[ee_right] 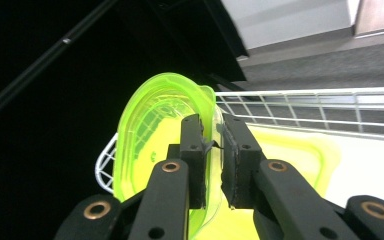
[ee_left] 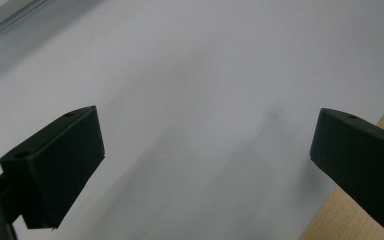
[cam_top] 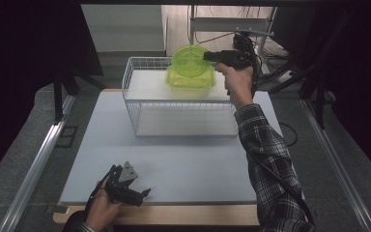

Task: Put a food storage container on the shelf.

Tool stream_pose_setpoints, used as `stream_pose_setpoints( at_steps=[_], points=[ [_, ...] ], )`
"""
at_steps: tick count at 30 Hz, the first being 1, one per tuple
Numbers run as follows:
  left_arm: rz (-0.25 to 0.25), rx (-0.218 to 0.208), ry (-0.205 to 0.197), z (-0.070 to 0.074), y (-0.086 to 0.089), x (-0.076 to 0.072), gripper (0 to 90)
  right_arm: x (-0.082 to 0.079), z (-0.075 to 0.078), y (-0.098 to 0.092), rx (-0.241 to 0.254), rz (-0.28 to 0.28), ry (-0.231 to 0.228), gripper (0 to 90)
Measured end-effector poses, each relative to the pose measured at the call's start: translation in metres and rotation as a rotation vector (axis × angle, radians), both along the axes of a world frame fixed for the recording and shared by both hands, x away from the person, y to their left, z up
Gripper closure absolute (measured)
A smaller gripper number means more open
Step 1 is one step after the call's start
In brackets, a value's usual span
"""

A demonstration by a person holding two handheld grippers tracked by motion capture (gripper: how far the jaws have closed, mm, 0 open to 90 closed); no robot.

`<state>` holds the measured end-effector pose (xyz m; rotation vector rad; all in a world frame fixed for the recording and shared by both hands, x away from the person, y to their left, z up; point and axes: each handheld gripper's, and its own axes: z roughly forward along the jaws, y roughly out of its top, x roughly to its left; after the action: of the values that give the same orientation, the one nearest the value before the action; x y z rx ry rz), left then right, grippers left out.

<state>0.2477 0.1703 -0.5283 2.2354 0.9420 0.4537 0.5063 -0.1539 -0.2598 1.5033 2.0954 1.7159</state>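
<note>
R tongs point(cam_top: 207, 56) clamped on rim of green lid point(cam_top: 190, 60), held up on edge; jaws nearly together w/ the thin plastic between them, clear in right gripper view point(ee_right: 212, 150). Just below lid & tongs: green tub point(cam_top: 191, 79), sitting on white top shelf of wire rack point(cam_top: 140, 77). Rack's lower shelf sits beneath that, nearer the person. Sleeve of R arm is plaid.

L tongs point(cam_top: 142, 194) lie low at near edge of table, well apart from rack; jaws wide apart, nothing between, bare surface under them point(ee_left: 205, 165).

Surface: pale grey-white mat point(cam_top: 174, 164) over wooden tabletop, wood strip showing just beside L tongs. Room: dark; black curtains both sides, grey floor, metal rails along floor, cables & a stand beyond R tongs.
</note>
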Motion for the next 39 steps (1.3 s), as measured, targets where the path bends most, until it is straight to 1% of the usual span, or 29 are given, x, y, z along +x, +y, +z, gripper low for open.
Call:
stream_pose_setpoints(
  at_steps=[3, 8, 10, 16, 20, 22, 24, 29, 31, 35, 39],
  points=[
    [-0.002, 0.002, 0.001, 0.000, 0.000, 0.000, 0.8, 0.000, 0.000, 0.002, -0.018, -0.013, -0.008, 79.0],
    [-0.004, 0.003, 0.002, 0.000, -0.001, 0.000, 0.8, 0.003, 0.000, 0.002, -0.047, -0.042, -0.003, 76.7],
    [-0.004, 0.003, 0.002, -0.001, -0.001, 0.000, 0.8, 0.004, 0.000, 0.002, -0.055, -0.042, -0.002, 75.3],
    [-0.006, 0.009, 0.002, -0.001, -0.001, 0.000, 0.9, 0.008, -0.002, 0.001, -0.057, -0.041, 0.016, 71.0],
    [-0.007, 0.013, 0.003, -0.001, -0.002, 0.000, 0.9, 0.011, -0.005, 0.004, -0.081, -0.029, 0.032, 65.2],
    [-0.008, 0.015, 0.003, -0.001, -0.002, 0.000, 0.9, 0.011, -0.006, 0.005, -0.073, -0.027, 0.033, 63.6],
    [-0.008, 0.015, 0.002, -0.001, -0.002, 0.000, 0.9, 0.012, -0.007, 0.006, -0.078, -0.029, 0.035, 60.4],
    [-0.007, 0.014, 0.001, -0.001, -0.001, 0.000, 0.9, 0.011, -0.006, 0.006, -0.064, -0.020, 0.016, 48.8],
    [-0.006, 0.014, 0.001, -0.001, -0.001, 0.000, 0.9, 0.010, -0.004, 0.006, -0.056, -0.006, 0.004, 44.6],
    [-0.006, 0.015, 0.002, -0.001, -0.001, 0.000, 0.9, 0.006, -0.003, 0.005, -0.056, 0.025, -0.016, 37.3],
    [-0.006, 0.016, 0.001, -0.001, -0.002, 0.000, 0.9, 0.001, -0.004, 0.005, -0.076, 0.044, -0.036, 32.0]
  ],
)
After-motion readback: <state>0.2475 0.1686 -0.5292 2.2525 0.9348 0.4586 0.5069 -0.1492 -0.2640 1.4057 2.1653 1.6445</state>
